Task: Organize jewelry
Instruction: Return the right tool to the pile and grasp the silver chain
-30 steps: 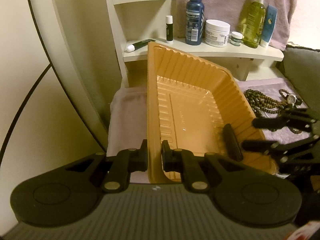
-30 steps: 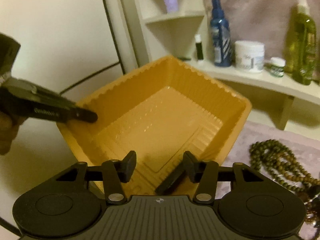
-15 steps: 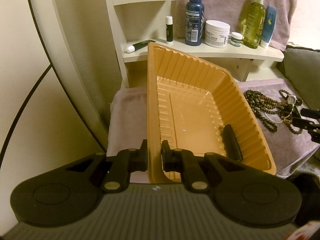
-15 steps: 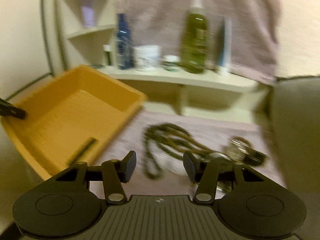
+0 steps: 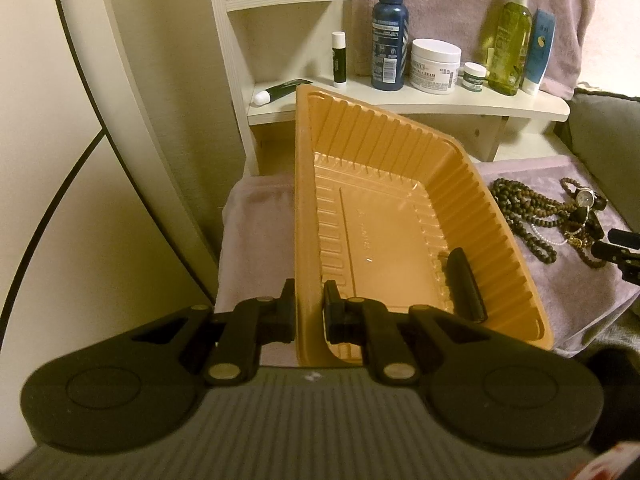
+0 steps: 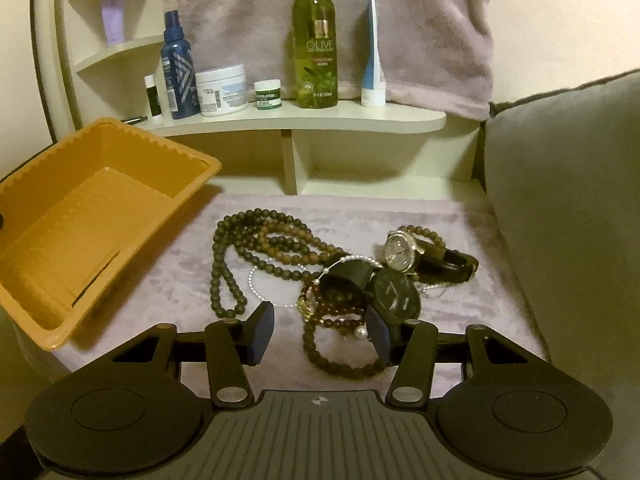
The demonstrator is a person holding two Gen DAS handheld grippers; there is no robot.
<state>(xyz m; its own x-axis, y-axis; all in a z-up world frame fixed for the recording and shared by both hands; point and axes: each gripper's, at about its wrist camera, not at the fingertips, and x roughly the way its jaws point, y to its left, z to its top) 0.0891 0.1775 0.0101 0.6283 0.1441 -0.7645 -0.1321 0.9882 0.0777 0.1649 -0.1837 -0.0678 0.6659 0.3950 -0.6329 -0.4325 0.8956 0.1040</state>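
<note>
My left gripper (image 5: 309,312) is shut on the near rim of an orange plastic tray (image 5: 384,152), which it holds tilted; a slim black object (image 5: 464,284) lies inside against the low wall. The same orange tray (image 6: 52,248) sits at the left in the right wrist view. My right gripper (image 6: 320,330) stands open just above a heap of jewelry on a mauve cloth (image 6: 192,280): a long dark bead necklace (image 6: 240,248), a bead bracelet (image 6: 344,360), a thin pearl strand (image 6: 256,280), a black watch (image 6: 394,294) and a silver-faced watch (image 6: 400,250). Nothing is gripped between its pads.
A white shelf (image 6: 304,122) behind holds a blue spray bottle (image 6: 176,68), a white jar (image 6: 221,90), a small green jar (image 6: 267,95), an olive bottle (image 6: 315,40) and a tube (image 6: 372,52). A grey cushion (image 6: 568,208) bounds the cloth on the right.
My right gripper has swung from over the tray rightward and down to the jewelry heap, staying open. The left gripper and the tray have not moved.
</note>
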